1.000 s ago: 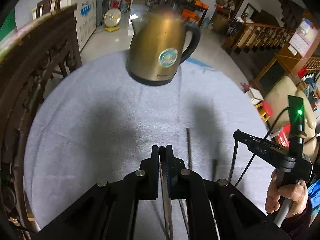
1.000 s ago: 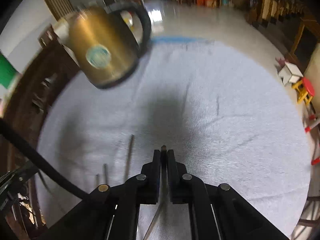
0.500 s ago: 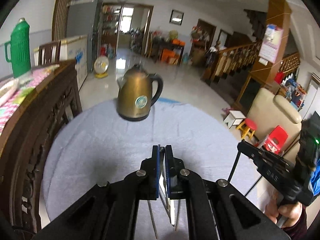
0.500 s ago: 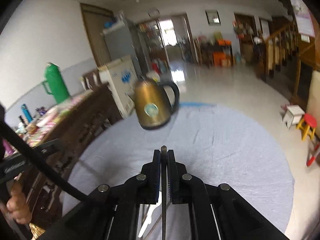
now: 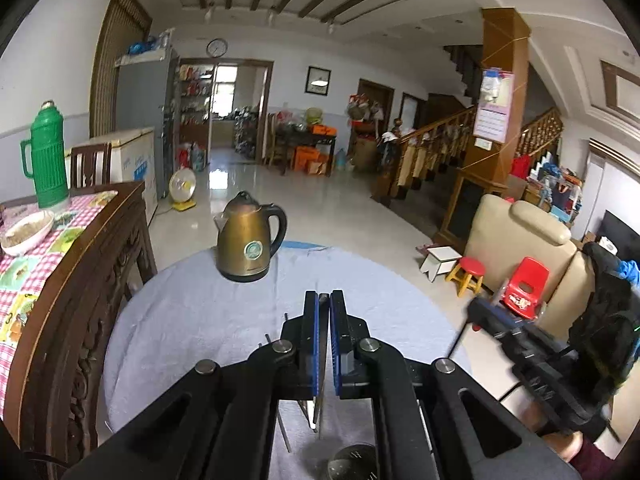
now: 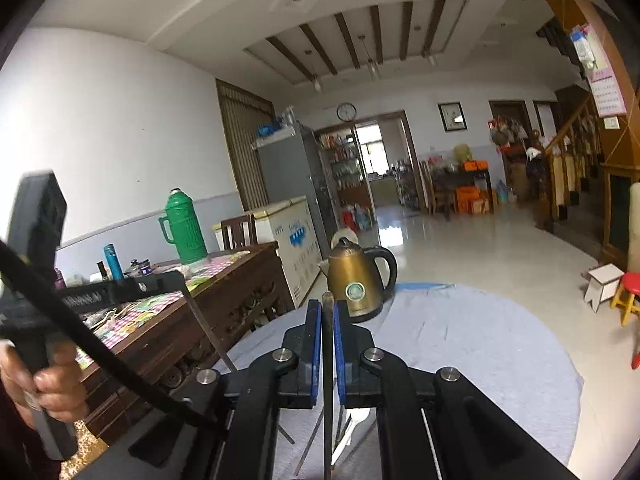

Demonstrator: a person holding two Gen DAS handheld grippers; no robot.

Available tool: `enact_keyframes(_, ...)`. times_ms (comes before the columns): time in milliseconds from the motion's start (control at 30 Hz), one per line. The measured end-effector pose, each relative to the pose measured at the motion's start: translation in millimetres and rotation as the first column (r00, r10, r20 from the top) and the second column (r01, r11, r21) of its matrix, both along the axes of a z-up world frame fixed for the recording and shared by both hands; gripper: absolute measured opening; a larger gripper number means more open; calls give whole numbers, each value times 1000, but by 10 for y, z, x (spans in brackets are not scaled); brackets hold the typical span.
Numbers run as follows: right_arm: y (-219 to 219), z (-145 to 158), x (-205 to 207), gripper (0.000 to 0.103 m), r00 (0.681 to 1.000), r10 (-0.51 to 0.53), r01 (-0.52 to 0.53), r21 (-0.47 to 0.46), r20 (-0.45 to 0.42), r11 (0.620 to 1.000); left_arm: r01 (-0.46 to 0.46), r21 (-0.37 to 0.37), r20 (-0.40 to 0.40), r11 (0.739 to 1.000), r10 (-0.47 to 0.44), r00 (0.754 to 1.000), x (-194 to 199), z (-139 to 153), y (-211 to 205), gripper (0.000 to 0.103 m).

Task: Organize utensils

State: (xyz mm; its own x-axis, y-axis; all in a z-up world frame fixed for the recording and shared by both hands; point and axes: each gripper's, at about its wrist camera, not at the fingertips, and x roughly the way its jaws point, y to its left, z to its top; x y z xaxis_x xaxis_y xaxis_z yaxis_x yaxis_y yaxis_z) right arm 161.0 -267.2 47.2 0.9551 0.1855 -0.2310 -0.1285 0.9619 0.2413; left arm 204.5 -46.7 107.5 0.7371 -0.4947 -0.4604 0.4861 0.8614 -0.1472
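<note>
My left gripper (image 5: 323, 300) is shut on a thin flat metal utensil (image 5: 319, 400) that hangs down between its blue pads, raised above the round table (image 5: 192, 320). My right gripper (image 6: 328, 304) is shut on a dark slim utensil handle (image 6: 327, 380), also held high over the table. Several loose utensils lie on the cloth below: thin rods (image 5: 267, 338) in the left wrist view, and a white plastic spoon (image 6: 352, 424) with dark sticks in the right wrist view. What kind of utensil each gripper holds is hidden by the fingers.
A brass electric kettle (image 5: 248, 240) stands at the table's far edge. A dark carved wooden sideboard (image 5: 80, 288) with a green thermos (image 5: 46, 156) runs along the left. The other gripper (image 5: 532, 364) shows at the right. A round dark object (image 5: 356, 460) lies below.
Both grippers have lifted and tilted up from close to the cloth, each carrying its utensil; the view has swung from the tabletop to the room.
</note>
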Motion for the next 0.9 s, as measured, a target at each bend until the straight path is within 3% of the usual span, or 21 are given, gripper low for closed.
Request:
enact_keyframes(200,195,-290,-68,7,1000,-10,9,21,25,1000,28,-24,3,999,-28,1000,-267,-15,40,5)
enact_keyframes(467,262,-633,-102,7,1000,-16,16,8,-23,1000,39,-54,-73,998,-43,996,-377,-252,78,5)
enact_keyframes(633,287,-794,-123,7,997,17,-16,10,-79,1000,46,-16,-129,999,-48,990,-408,-489,8,5)
enact_keyframes(800,266,-891,-120,8,988,69,-60,70,-135,996,29,32,-203,999,-22,979,-378,-692,-14,5)
enact_keyframes(867,232,-894,-134,18,987,67,-56,85,-144,995,2,58,-201,998,10,979,-380,-755,16,7)
enact_keyframes(900,186,-895,-146,23,988,59,-45,102,-139,994,-11,67,-198,998,24,980,-379,-774,42,15)
